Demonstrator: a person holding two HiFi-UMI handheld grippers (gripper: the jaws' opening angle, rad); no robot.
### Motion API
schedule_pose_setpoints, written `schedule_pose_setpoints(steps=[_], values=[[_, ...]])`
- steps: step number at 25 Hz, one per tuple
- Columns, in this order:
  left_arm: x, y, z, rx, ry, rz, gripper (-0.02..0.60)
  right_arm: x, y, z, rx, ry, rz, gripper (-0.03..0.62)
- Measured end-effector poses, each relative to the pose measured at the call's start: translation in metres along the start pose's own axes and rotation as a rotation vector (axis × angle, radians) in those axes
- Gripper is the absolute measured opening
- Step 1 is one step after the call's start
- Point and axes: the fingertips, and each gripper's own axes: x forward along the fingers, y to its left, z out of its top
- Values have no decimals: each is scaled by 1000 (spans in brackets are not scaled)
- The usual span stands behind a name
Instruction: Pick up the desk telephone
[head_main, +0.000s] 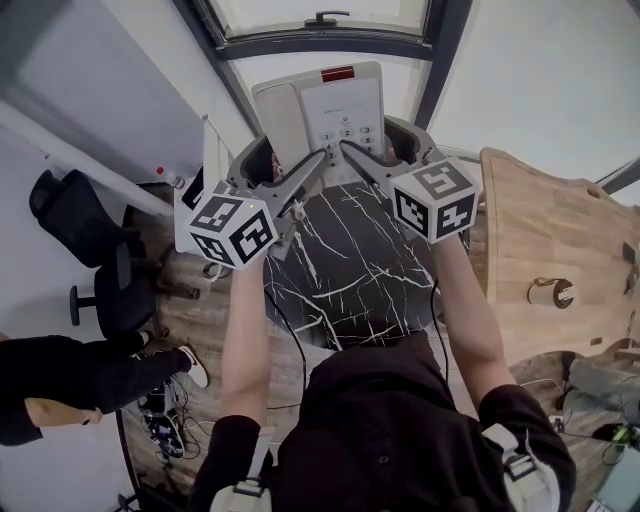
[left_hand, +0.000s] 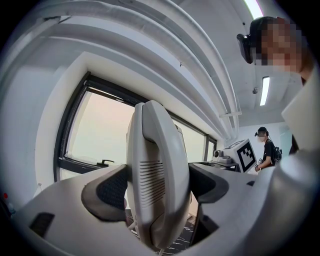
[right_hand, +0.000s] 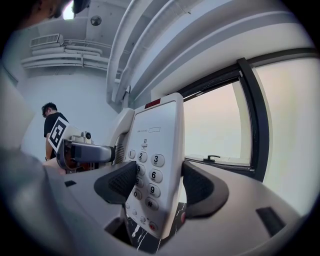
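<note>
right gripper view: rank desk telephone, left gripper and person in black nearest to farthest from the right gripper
1. desk telephone, clamped between the jaws of the right gripper, centre.
2. left gripper, just left, on the handset side.
3. person in black, far left, back of the room.

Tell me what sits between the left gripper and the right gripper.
The desk telephone: head view shows it between them, left gripper on the handset side, right gripper on the keypad side.
</note>
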Motion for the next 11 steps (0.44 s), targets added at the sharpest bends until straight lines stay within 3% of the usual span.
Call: schedule_pose_setpoints(steps=[11], values=[[3,2,0,-3,9,1,391,2,-3,0,4,1,1,313]])
